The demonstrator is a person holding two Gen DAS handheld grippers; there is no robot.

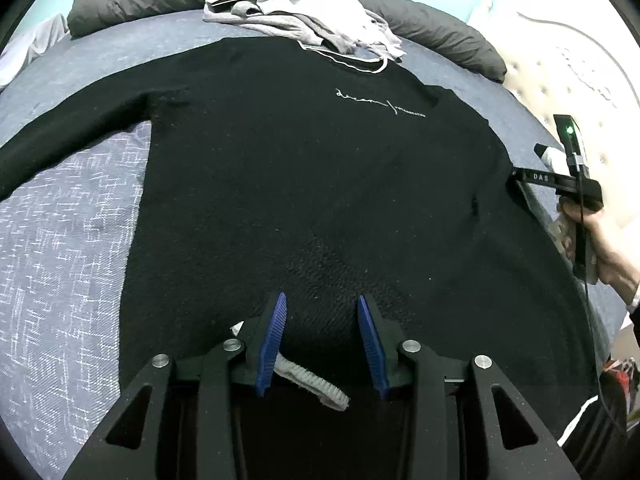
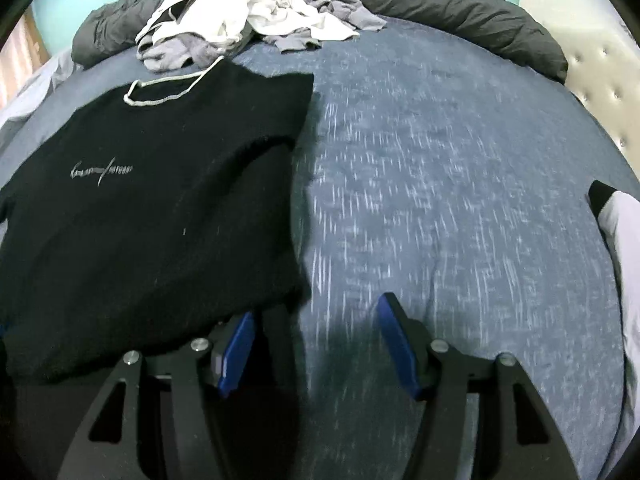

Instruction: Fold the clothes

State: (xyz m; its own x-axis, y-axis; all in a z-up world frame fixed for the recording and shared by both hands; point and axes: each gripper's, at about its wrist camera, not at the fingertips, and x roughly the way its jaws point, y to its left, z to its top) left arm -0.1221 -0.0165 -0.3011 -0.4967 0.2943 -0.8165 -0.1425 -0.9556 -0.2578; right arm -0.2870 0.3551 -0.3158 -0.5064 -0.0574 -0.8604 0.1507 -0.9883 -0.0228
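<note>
- Lying flat on the blue bedspread, the black sweater faced up with its white lettering showing and its white-trimmed neck toward the far end.
- My left gripper stood at the sweater's near hem, jaws apart, blue pads on either side of a raised fold of the knit; I could not tell whether the pads touched it. A grey ribbed strip lay between the jaws close to the camera.
- My right gripper was released, jaws wide. Its left pad sat just beside the sweater's near right corner, its right pad over bare bedspread. From the left wrist view, this gripper sat at the sweater's right edge.
- One sleeve stretched out to the left; the right side appeared folded inward along a straight edge.
- A heap of white and grey clothes lay beyond the neck, touching it, with a dark grey duvet behind.
</note>
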